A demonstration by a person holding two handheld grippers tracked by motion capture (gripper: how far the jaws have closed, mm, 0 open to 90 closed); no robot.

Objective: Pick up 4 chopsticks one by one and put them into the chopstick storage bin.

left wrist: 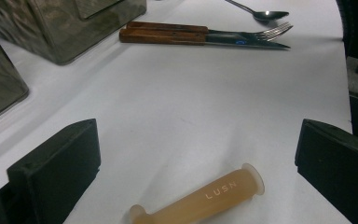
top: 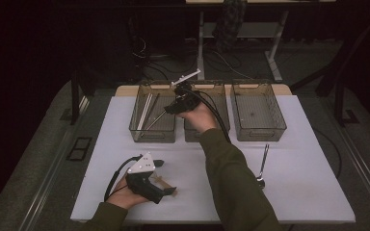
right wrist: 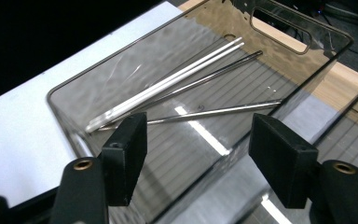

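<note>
My left gripper (top: 166,177) rests low over the front left of the white table (top: 308,192), jaws open. Between its jaws (left wrist: 198,140) a tan plastic handle marked LUSN (left wrist: 205,198) lies on the table, untouched by either pad. My right gripper (top: 169,109) hovers over the left clear bin (top: 139,130) at the back. Its jaws (right wrist: 200,144) stand open with nothing between them. Below them in the bin lie a white pair of chopsticks (right wrist: 168,86) and two thin metal sticks (right wrist: 214,111).
Two more clear bins, middle (top: 221,96) and right (top: 257,130), stand beside the left one. A spoon (top: 264,163) lies on the table's right. A wooden-handled fork and knife (left wrist: 168,35) lie beyond the left gripper, a spoon (left wrist: 261,14) past them.
</note>
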